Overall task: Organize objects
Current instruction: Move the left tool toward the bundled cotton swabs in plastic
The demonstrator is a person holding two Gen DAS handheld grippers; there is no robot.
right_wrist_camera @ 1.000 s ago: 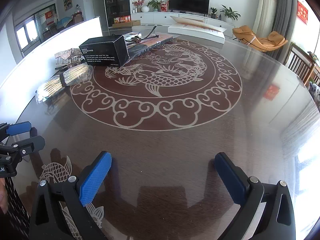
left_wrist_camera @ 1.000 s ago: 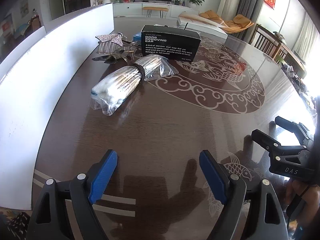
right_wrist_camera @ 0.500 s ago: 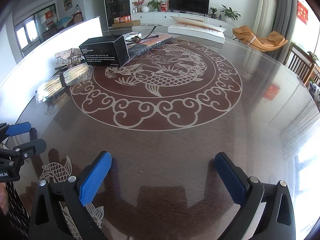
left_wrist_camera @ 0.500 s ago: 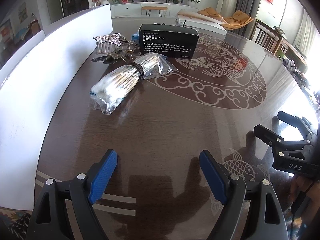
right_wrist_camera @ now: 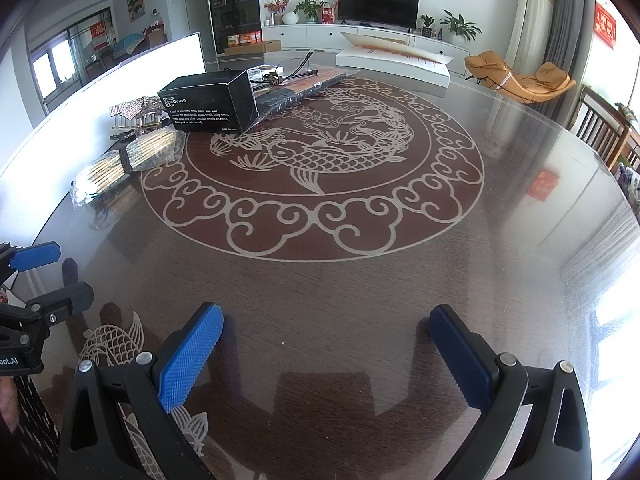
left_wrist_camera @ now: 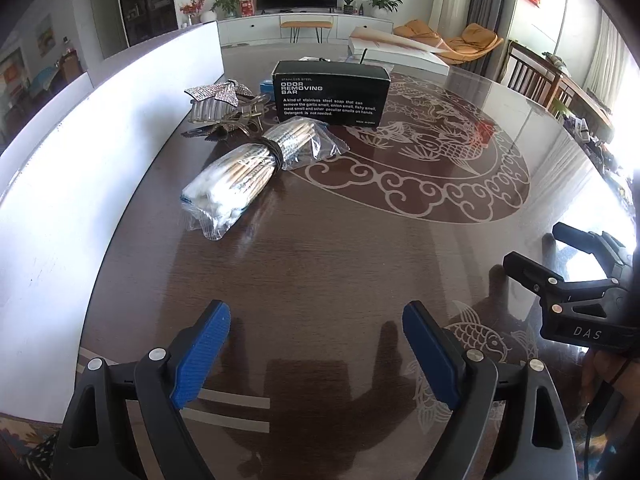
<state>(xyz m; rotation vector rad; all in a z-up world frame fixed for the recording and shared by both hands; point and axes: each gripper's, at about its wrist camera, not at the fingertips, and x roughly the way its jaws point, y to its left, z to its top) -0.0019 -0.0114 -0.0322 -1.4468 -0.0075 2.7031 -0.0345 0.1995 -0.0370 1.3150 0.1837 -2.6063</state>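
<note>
The left tool (left_wrist_camera: 316, 344) hovers low over the near edge of the surface (left_wrist_camera: 360, 248), its blue pads well apart with only bare glossy wood between them; its jaws have just been opening a little wider. The right tool (right_wrist_camera: 326, 350) hangs beside it, likewise spread and empty. Nothing is gripped yet, so the step in hand looks like the reach toward the first item. The nearest is the bag of cotton swabs (left_wrist_camera: 248, 172), a clear plastic sleeve of wooden sticks with white tips bunched at the near end and a dark band cinched round its middle; it lies on its side, slanting away from the left tool. To do this well, I would bring the left tool in across the bundle near the band, where the sticks are packed tight, since the loose plastic at either end would likely slip or crumple. Just behind it stands the black box (left_wrist_camera: 330, 94) lettered "ODOR REMOVING BAR", and to the left of that a sparkly hair clip (left_wrist_camera: 222, 106), close to the white panel (left_wrist_camera: 100, 128) along the surface's edge.
</note>
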